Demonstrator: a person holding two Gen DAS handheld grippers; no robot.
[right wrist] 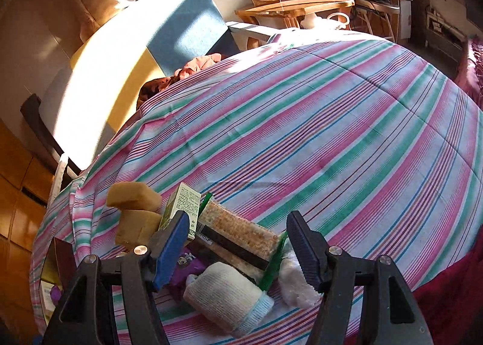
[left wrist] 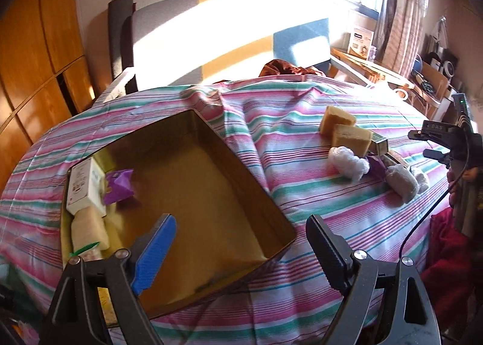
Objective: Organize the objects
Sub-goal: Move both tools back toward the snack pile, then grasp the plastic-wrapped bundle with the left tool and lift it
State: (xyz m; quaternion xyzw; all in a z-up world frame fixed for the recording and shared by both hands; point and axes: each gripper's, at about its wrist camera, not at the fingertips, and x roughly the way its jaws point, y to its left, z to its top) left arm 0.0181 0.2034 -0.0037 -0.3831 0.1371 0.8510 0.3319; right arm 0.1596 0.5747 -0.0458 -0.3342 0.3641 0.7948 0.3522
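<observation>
Left gripper [left wrist: 241, 251]: jaws wide apart, nothing between them; blue-padded finger over the tin's near corner, black one over the cloth just beside it.
Gold tin [left wrist: 241, 170]: open, on the striped bedcover [left wrist: 302, 194]; landmark for everything below.
Inside tin, far-left corner: white carton [left wrist: 83, 186], purple wrapper [left wrist: 118, 186] leaning on it, pale cracker pack [left wrist: 89, 232] touching the carton's near end. Rest of the tin floor bare.
Outside tin, well to its right: loose pile on the cover — two tan sponge blocks [left wrist: 344, 131], white fluffy wad [left wrist: 348, 161], rolled white cloth [left wrist: 401, 183].
Right gripper [right wrist: 238, 245]: jaws apart, not pressing on anything; over that pile, well right of the tin.
Between its fingers: cracker pack with a dark band [right wrist: 238, 233], rolled white cloth [right wrist: 229, 299] nearest the camera.
Beside its blue finger: green-white box [right wrist: 181, 203], purple wrapper [right wrist: 187, 269] under the pad.
Tin in the right wrist view: only a corner, at the lower left edge.
</observation>
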